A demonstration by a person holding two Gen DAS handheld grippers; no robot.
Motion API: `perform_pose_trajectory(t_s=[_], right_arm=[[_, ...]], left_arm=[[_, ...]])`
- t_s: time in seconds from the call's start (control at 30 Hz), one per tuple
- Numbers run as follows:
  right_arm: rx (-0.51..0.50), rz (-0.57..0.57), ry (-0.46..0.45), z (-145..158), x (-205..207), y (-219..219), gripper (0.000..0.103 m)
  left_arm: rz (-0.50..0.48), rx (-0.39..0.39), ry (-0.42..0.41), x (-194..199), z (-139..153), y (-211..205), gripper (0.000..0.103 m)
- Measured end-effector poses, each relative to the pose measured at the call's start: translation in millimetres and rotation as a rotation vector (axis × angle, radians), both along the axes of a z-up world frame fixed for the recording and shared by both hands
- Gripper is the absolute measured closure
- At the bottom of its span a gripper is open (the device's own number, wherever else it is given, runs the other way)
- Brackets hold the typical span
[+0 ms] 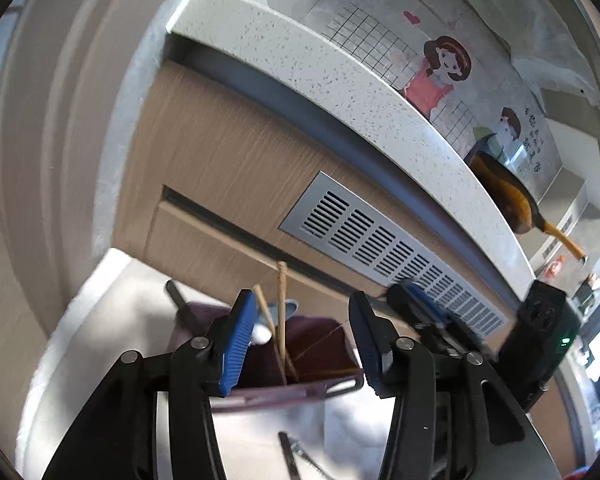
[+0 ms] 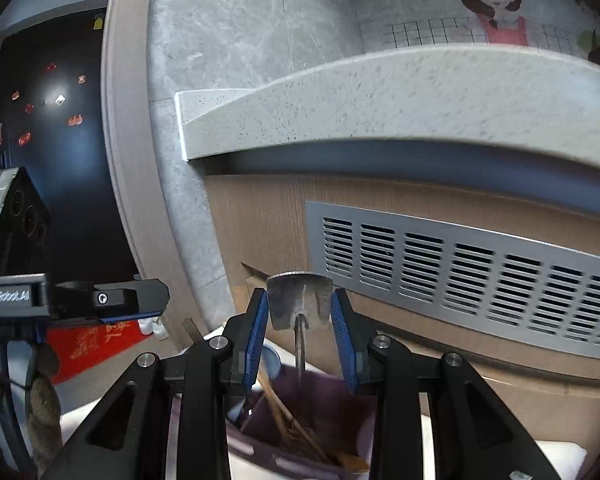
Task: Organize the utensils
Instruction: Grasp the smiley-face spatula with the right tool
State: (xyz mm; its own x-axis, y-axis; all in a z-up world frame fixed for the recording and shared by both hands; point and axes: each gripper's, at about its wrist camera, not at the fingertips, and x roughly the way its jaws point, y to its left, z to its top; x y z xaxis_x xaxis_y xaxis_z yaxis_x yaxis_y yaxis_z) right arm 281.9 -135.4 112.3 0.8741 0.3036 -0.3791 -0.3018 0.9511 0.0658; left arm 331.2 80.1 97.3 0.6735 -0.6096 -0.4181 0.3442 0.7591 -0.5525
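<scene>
A purple utensil holder (image 1: 316,364) stands on a white cloth below both grippers, also in the right wrist view (image 2: 320,408). Wooden chopsticks (image 1: 281,308) and a pale blue spoon (image 1: 288,307) stand in it. A metal spatula (image 2: 300,300) stands blade-up in the holder, its blade between the open fingers of my right gripper (image 2: 300,336), with small gaps either side. My left gripper (image 1: 300,340) is open and empty above the holder. The right gripper also shows in the left wrist view (image 1: 420,304), the left in the right wrist view (image 2: 140,300).
A wooden cabinet front with a metal vent grille (image 1: 388,248) stands just behind the holder, under a speckled white counter (image 1: 340,80). A dark utensil (image 1: 290,456) lies on the cloth near me. A pan with a yellow handle (image 1: 512,196) sits on the counter.
</scene>
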Motion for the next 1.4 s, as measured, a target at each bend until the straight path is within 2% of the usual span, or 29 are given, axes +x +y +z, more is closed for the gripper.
perform_pose_trajectory(t_s=[0.13, 0.2, 0.37, 0.43, 0.53, 0.6, 0.7, 0.8, 0.9, 1.0, 1.17, 1.3, 1.4], right_arm=[[-0.043, 0.009, -0.001, 6.3, -31.9, -7.8, 0.072], [-0.09, 0.022, 0.031, 5.6, -46.1, -10.0, 0.072], [-0.103, 0.088, 0.201, -9.3, -29.2, -6.7, 0.072], [-0.089, 0.072, 0.267, -17.4, -14.5, -7.7, 0.072], [0.005, 0.079, 0.394, -27.6, -1.2, -17.7, 0.072], [0.022, 0.072, 0.381, -27.5, -10.5, -23.4, 0.072], [-0.085, 0.038, 0.274, -25.5, -47.6, -22.6, 0.072], [-0.178, 0.065, 0.26, -36.6, -78.1, -19.1, 0.072], [-0.259, 0.078, 0.357, -72.6, -92.6, -18.2, 0.073], [-0.28, 0.092, 0.469, -111.4, -92.2, -17.7, 0.079], [-0.223, 0.12, 0.615, -150.4, -81.2, -13.6, 0.083], [-0.238, 0.122, 0.609, -155.6, -80.8, -4.4, 0.083], [-0.292, 0.115, 0.595, -155.8, -87.0, 1.4, 0.098]], left_arm=[[0.046, 0.084, -0.006, -30.2, -1.3, -0.4, 0.05], [0.06, 0.102, 0.008, -40.8, -7.8, -1.6, 0.05], [0.081, 0.056, 0.078, -53.2, -31.7, -2.1, 0.05], [0.084, 0.078, 0.083, -60.1, -35.2, -3.4, 0.05], [0.091, 0.123, 0.081, -71.4, -39.0, -2.7, 0.049], [0.098, 0.144, 0.085, -76.2, -43.6, -3.3, 0.049], [0.092, 0.195, 0.095, -83.6, -57.7, -9.6, 0.049], [0.075, 0.254, 0.092, -91.6, -77.9, -19.7, 0.048], [0.056, 0.305, 0.125, -99.1, -99.4, -29.4, 0.048], [0.049, 0.358, 0.141, -107.9, -112.9, -36.1, 0.048], [0.016, 0.41, 0.165, -118.2, -124.3, -47.4, 0.048], [-0.002, 0.442, 0.186, -119.0, -130.6, -60.2, 0.048], [-0.02, 0.449, 0.197, -120.1, -132.2, -71.9, 0.048]])
